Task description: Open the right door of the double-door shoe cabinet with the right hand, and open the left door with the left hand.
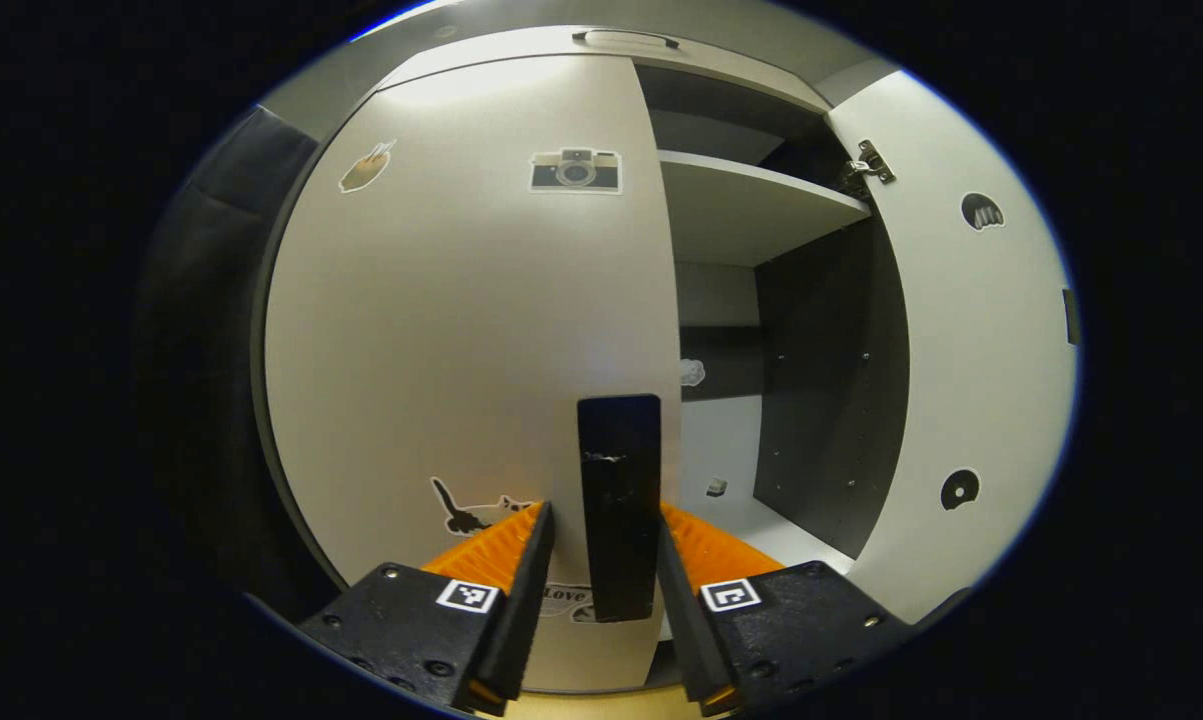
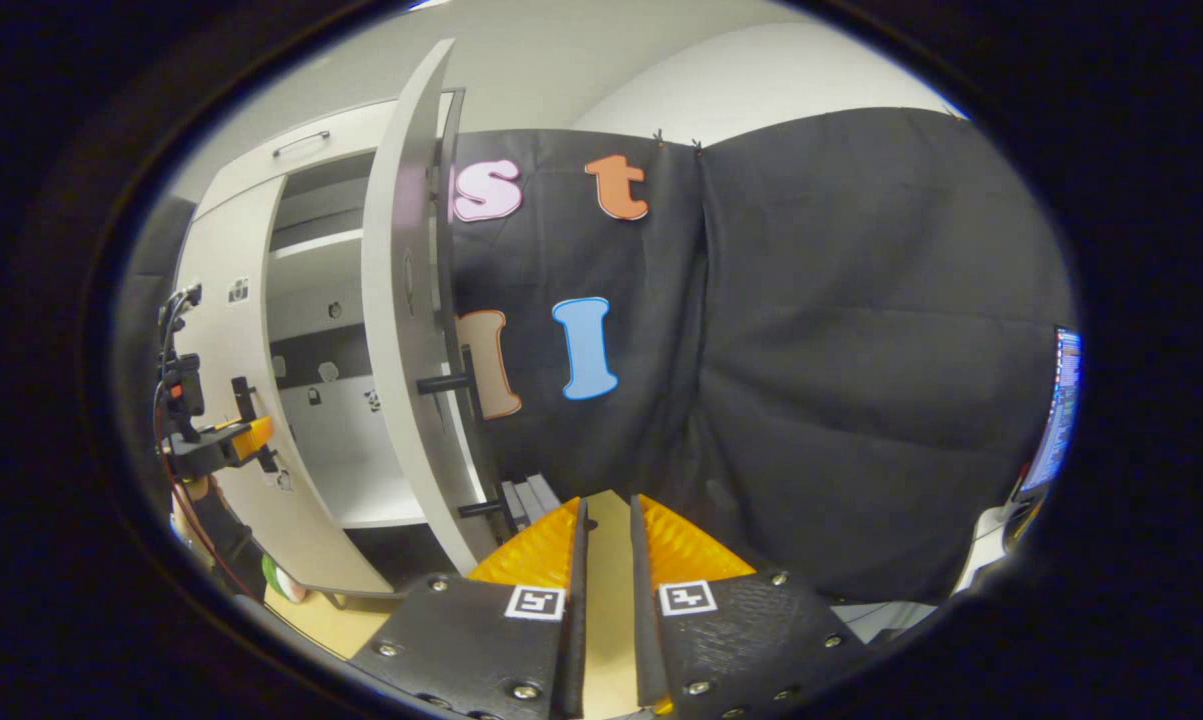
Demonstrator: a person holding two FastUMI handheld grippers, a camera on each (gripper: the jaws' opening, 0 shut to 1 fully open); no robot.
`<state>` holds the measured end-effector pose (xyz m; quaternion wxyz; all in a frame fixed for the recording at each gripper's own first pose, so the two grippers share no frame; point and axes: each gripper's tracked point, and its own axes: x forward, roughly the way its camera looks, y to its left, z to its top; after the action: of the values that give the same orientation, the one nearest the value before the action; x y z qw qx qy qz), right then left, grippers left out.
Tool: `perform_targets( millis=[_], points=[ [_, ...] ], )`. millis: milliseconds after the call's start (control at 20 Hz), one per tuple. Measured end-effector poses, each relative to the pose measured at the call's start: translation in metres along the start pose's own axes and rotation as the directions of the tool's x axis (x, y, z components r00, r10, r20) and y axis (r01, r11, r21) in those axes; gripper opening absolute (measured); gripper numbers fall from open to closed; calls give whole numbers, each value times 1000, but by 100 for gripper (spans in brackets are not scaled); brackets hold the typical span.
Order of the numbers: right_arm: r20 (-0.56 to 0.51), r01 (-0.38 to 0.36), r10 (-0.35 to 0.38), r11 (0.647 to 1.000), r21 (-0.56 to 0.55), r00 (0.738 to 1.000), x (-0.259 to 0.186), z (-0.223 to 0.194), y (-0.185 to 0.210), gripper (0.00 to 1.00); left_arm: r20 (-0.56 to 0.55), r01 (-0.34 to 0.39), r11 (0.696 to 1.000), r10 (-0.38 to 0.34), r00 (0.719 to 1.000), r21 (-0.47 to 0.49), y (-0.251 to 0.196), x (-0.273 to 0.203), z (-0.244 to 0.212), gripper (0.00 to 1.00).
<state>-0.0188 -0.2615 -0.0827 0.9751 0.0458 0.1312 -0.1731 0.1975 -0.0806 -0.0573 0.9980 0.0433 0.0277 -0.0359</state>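
Observation:
The white shoe cabinet's left door (image 1: 461,300) is closed and carries stickers and an upright black handle (image 1: 618,500). My left gripper (image 1: 604,515) is open and straddles that handle, one finger close on its right side and a small gap on the left. The right door (image 1: 971,350) is swung wide open. In the right gripper view that open door (image 2: 406,330) shows edge-on with its black handle (image 2: 451,382). My right gripper (image 2: 606,510) is off the door, its fingers a narrow gap apart with nothing between them. The left gripper (image 2: 226,440) shows at the left door (image 2: 226,300).
Inside the cabinet are a white shelf (image 1: 751,200) and a dark side wall (image 1: 831,380). The black cloth wall (image 2: 811,350) hangs right of the cabinet. A screen (image 2: 1056,410) glows at the far right. The floor (image 2: 606,600) is light wood.

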Motion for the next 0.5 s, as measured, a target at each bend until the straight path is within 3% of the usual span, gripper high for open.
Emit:
perform_targets(
  millis=[50, 150, 500],
  points=[
    [-2, 3, -3, 1000, -2, 1000, -1, 0, 0, 20, -3, 7, 1000, -7, 1000, 4, -2, 1, -1, 46],
    [-5, 11, -11, 1000, -14, 1000, -5, -2, -2, 20, -5, 8, 1000, -8, 1000, 16, -2, 1, -1, 35],
    [-4, 33, -33, 999, -7, 999, -22, -2, -15, 20, -33, 23, 999, -22, 999, 22, -3, 0, -2, 28]
  ],
)
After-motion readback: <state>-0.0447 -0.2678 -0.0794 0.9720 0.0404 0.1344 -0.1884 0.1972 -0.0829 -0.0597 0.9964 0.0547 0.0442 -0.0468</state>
